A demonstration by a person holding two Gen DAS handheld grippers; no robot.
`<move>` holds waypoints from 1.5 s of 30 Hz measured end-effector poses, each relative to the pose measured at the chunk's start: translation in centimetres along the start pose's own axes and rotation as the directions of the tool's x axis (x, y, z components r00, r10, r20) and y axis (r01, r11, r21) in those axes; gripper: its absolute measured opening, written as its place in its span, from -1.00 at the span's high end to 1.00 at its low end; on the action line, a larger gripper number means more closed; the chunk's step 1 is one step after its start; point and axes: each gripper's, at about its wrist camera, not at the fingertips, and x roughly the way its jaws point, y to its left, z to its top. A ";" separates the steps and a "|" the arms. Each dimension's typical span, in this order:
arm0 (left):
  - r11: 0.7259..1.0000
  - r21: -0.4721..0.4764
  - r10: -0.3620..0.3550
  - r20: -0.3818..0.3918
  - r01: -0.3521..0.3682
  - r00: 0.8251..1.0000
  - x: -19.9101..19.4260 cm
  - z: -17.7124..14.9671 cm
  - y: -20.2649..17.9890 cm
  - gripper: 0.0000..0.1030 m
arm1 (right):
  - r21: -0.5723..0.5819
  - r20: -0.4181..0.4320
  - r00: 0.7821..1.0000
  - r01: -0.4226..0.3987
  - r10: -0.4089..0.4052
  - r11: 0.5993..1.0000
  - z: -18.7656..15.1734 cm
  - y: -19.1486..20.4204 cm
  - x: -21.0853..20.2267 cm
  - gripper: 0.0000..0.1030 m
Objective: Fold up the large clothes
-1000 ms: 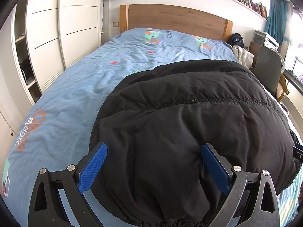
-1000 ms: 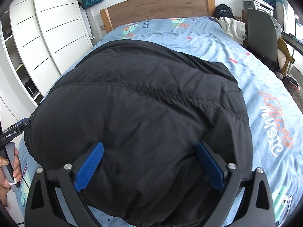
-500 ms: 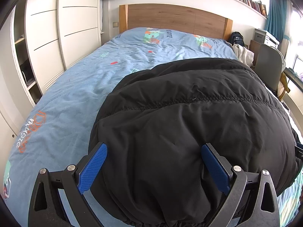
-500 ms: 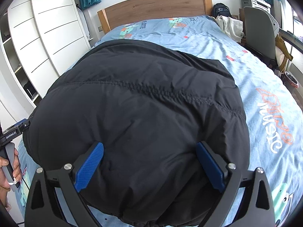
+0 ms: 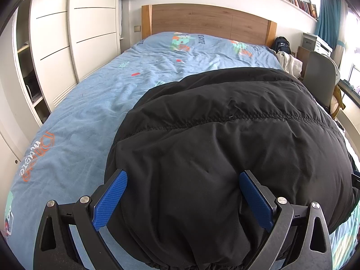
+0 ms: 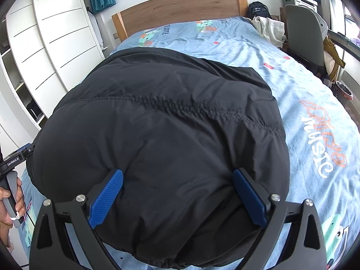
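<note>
A puffy black jacket (image 5: 225, 139) lies folded in a thick mound on the blue printed bedspread (image 5: 90, 112), near the foot of the bed. My left gripper (image 5: 183, 177) stands open over the mound's near left part, its blue pads wide apart with padded fabric bulging between them. In the right wrist view the same jacket (image 6: 162, 123) fills the middle, and my right gripper (image 6: 177, 175) is open over its near right part. The jacket's elastic hem shows at the bottom edge of both views. What is under the mound is hidden.
The bed has a wooden headboard (image 5: 209, 22) at the far end. White wardrobe doors (image 5: 74, 45) run along the left side. A grey chair (image 6: 303, 38) and piled cloth (image 6: 267, 29) stand on the right. A hand (image 6: 13, 202) holds the left gripper's handle at the bed's near left.
Both views have crept slightly forward and the jacket mound has settled a little. The grippers stay open in the same places.
</note>
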 end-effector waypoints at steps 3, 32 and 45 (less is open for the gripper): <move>1.000 0.001 0.000 -0.001 0.000 1.000 0.1 0.0 0.0 -0.92 | 0.002 0.000 1.000 0.000 0.000 1.000 0.0 -0.1 0.0 -0.92; 0.957 -0.283 -0.074 -0.046 0.058 0.996 0.1 0.3 10.9 -0.95 | 0.257 0.026 0.999 -0.043 0.037 0.965 -1.0 -8.5 -3.7 -0.92; 0.737 -0.598 -0.506 -0.179 0.315 0.844 9.3 -2.6 13.8 -0.99 | 0.649 -0.025 0.916 -0.289 0.399 0.704 -3.5 -15.8 3.8 -1.00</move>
